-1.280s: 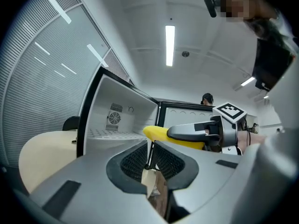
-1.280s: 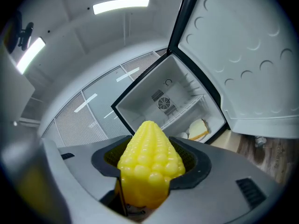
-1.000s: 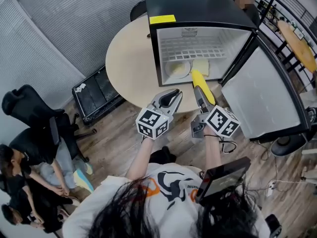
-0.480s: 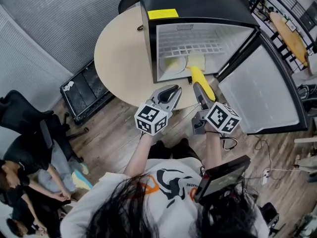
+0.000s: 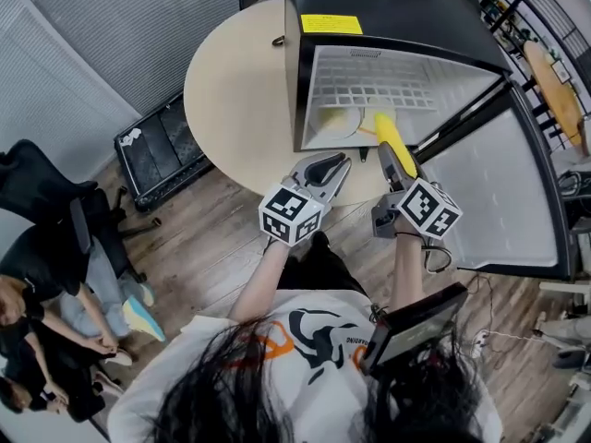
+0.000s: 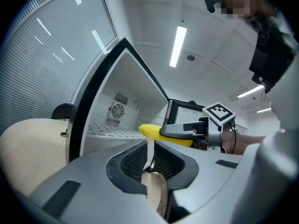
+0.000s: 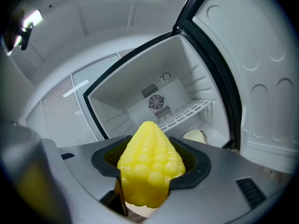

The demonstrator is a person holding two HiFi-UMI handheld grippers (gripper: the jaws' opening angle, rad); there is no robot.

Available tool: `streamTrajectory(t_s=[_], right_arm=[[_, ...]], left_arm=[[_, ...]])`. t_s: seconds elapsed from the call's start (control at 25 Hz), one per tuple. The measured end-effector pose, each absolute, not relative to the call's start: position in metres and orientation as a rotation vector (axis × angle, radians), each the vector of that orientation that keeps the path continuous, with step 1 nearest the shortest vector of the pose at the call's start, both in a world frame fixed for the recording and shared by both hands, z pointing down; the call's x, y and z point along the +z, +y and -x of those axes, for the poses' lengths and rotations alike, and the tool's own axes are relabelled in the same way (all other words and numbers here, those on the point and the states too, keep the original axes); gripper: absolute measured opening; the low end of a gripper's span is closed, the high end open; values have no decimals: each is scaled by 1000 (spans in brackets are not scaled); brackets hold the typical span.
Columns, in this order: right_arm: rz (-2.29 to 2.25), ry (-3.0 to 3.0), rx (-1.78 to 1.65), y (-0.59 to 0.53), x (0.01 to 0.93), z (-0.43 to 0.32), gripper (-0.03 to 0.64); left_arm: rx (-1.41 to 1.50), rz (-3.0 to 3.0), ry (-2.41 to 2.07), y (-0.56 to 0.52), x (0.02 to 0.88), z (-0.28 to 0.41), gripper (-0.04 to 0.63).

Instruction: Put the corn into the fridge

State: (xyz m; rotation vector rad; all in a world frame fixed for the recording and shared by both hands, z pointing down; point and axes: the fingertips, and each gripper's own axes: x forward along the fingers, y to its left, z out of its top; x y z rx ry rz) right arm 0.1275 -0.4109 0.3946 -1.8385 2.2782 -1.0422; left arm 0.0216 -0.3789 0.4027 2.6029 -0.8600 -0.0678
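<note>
The right hand-held gripper [image 5: 399, 160] is clamping the corn [image 5: 387, 134] at the mouth of the open fridge [image 5: 388, 17] (left hand-held gripper [image 5: 331, 166] idling closed, empty), likely needing a push farther in, then release.

- We see a round, pale beige table [image 5: 231, 90] standing on a grey-brown wood-plank floor [image 5: 212, 247].
- Behind it we find a wall of grey horizontal blinds [image 5: 102, 35].
- A black office chair [image 5: 42, 197] stands at the left, near a flat black case [image 5: 162, 150] that lies on the floor just beside the table.
- At the far right we make out a second round wooden table [image 5: 554, 81] beyond a dark railing [image 5: 503, 17].
- Overhead, a long strip light [image 6: 176, 45] glows on the white ceiling [image 6: 210, 55].
</note>
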Motion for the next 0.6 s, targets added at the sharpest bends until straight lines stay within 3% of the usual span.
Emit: streamTrajectory(t_s=[0.4, 0.6], right_arm=[[1735, 2638, -975, -499, 412, -138, 255], [1618, 2855, -808, -457, 502, -112, 255]], left_arm=[[-53, -2583, -944, -420, 400, -35, 44], [-22, -2666, -989, -345, 480, -28, 43]])
